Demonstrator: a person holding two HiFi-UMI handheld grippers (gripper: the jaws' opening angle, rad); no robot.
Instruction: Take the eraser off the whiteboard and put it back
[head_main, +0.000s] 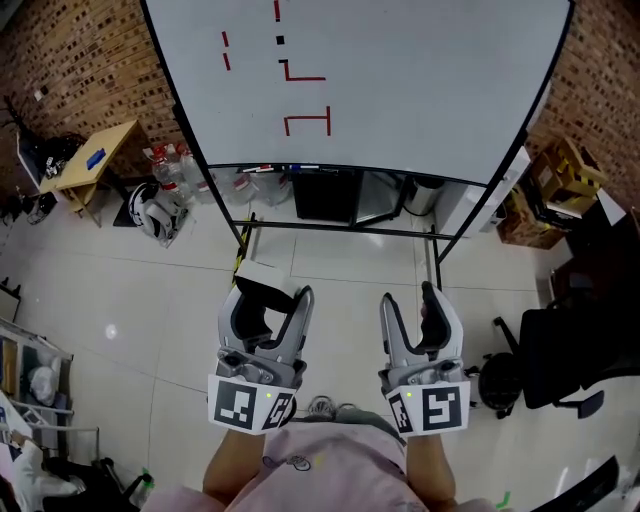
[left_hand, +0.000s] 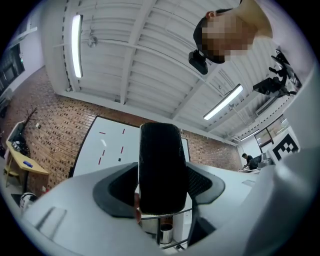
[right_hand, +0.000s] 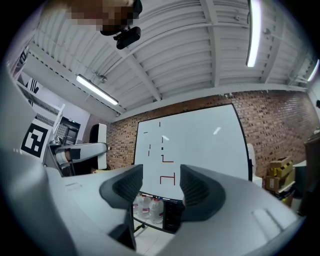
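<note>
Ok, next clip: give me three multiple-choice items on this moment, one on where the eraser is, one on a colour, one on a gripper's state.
1. Where is the eraser?
A. on the whiteboard
B. in the left gripper
C. in the right gripper

2. What colour are the drawn lines on the whiteboard?
A. blue
B. green
C. red

3. How do the right gripper's jaws stand?
A. apart, nothing between them
B. shut, empty
C. shut on the eraser

Answers:
1 B: the left gripper view shows the black eraser clamped between that gripper's jaws.
2 C: the head view shows red strokes on the white surface.
3 A: the right gripper view shows only the distant whiteboard through the gap between the jaws.
</note>
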